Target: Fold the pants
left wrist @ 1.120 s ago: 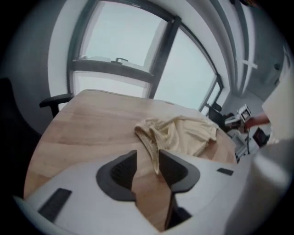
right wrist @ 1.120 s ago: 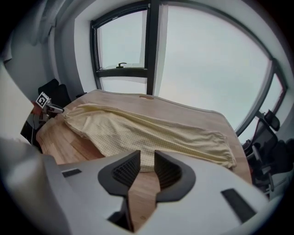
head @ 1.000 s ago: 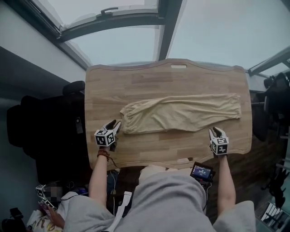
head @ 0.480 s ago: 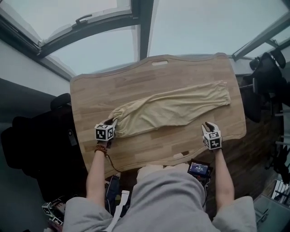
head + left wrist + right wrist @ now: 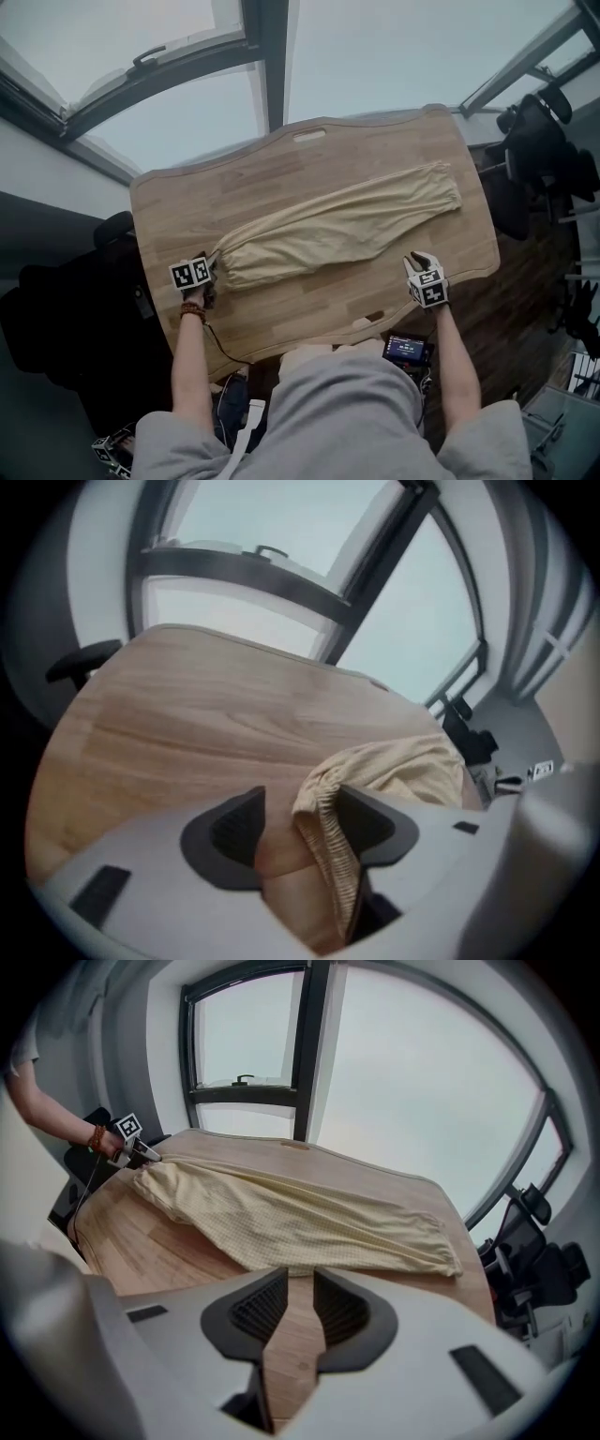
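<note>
My left gripper: jaws stand wide, having just been opening. The gathered elastic waistband of the pale yellow, fine-checked cloth pants sits between them. It drapes against the right-hand pad, w/ a clear gap to the other pad, so nothing is squeezed. Gripper tilts down at the left end of the light wooden table, tips right at the waist end. Bead bracelet on my left wrist just behind the marker cube.

My right gripper: jaws narrow, only a slim gap. Bare wood shows thru it and no cloth is in it. It tilts down over the near right part of the table. The pants' near edge lies just beyond the tips; in the head view they look apart.

Pants lie flat as one long strip, slanting across the tabletop: waist end near-left by the left gripper, leg cuffs far-right, short of the table's right edge. Cloth is a bit bunched and wrinkled toward the waist.

Table has a wavy edge and a handle slot at the far side. Beyond it, big windows w/ dark frames. Black chair off the table's right end. Small device w/ lit screen below the near edge, by my lap.
</note>
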